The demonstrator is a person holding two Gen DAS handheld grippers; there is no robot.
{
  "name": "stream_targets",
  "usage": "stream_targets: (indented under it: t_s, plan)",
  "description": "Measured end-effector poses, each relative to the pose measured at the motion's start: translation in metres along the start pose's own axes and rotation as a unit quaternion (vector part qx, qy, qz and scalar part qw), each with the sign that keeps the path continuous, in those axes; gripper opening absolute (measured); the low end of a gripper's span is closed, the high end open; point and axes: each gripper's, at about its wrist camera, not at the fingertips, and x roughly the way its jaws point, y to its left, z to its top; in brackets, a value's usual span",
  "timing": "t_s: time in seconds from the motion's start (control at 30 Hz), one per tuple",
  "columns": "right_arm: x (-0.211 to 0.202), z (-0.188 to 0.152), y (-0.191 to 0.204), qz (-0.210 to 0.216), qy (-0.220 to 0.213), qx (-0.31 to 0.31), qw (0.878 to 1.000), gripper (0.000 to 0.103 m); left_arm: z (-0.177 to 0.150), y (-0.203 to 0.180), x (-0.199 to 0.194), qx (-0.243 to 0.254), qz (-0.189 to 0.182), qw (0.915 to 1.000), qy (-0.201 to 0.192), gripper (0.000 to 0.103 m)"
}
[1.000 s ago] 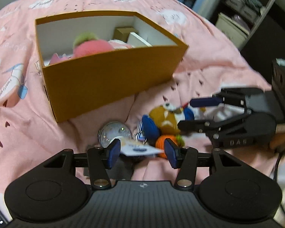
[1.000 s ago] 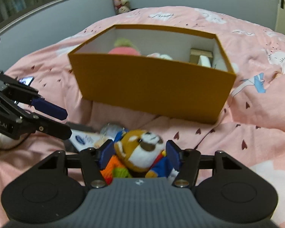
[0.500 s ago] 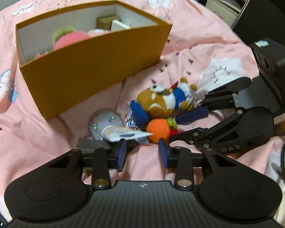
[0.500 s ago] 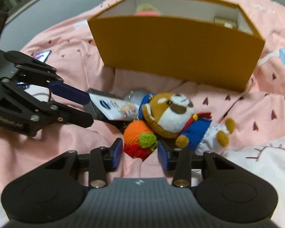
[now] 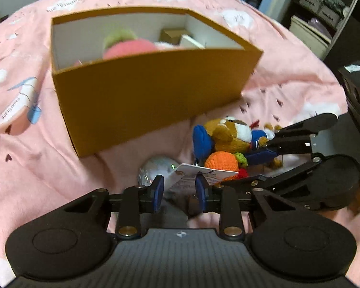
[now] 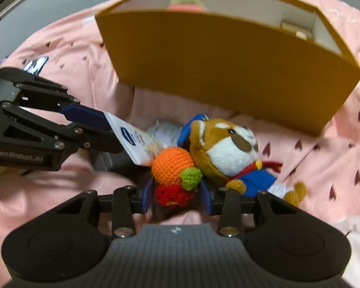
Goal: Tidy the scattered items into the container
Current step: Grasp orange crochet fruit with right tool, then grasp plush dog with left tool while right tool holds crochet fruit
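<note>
Both wrist views close, angled down, sharing orange box (image 5: 156,88) and toys

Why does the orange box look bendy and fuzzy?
Right wrist view: the fisheye lens bows the box front, and its edges smear with blur; the plush looks sharper. Left wrist view: the box leans and is soft, and the toys inside it are blurred.

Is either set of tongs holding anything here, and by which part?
The left tongs grip the white packet by its near end. The right tongs have just closed around the crochet toy, at its red lower part.
</note>
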Motion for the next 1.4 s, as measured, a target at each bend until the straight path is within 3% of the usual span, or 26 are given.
stream_targets:
  t_s: [0.4,0.53,0.63,0.73,0.83,0.97,1.1,1.17,1.4]
  plan:
    - [-0.056,0.017,-0.014,-0.047,-0.097,-0.002,0.994,0.042,0.016,-0.011,-0.02,0.018,-0.009,0.9981,-0.058,0.033]
    - [-0.078,0.012,-0.028,-0.082,-0.116,0.009,0.99,0.042,0.025,-0.029,-0.023,0.067,-0.015,0.9952,-0.069,0.033]
    - [-0.086,0.007,-0.043,-0.112,-0.115,0.025,0.987,0.042,0.031,-0.048,-0.021,0.139,-0.015,0.9882,-0.063,0.033]
    - [-0.091,-0.002,-0.06,-0.124,-0.107,0.052,0.985,0.042,0.03,-0.068,-0.012,0.231,-0.014,0.9719,-0.045,0.033]
    - [-0.086,-0.012,-0.068,-0.118,-0.097,0.074,0.986,0.042,0.023,-0.082,-0.001,0.314,-0.011,0.9488,-0.028,0.034]
    - [-0.074,-0.022,-0.07,-0.117,-0.081,0.084,0.986,0.042,0.013,-0.093,0.015,0.391,-0.003,0.9203,0.0,0.036]
    - [-0.068,-0.026,-0.071,-0.113,-0.073,0.09,0.987,0.043,0.001,-0.1,0.035,0.452,0.01,0.8916,0.026,0.056]
    - [-0.069,-0.029,-0.071,-0.112,-0.073,0.092,0.987,0.043,-0.005,-0.103,0.042,0.483,0.017,0.8751,0.029,0.056]
    - [-0.067,-0.031,-0.071,-0.114,-0.07,0.09,0.987,0.043,-0.01,-0.112,0.065,0.519,0.04,0.8533,0.034,0.058]
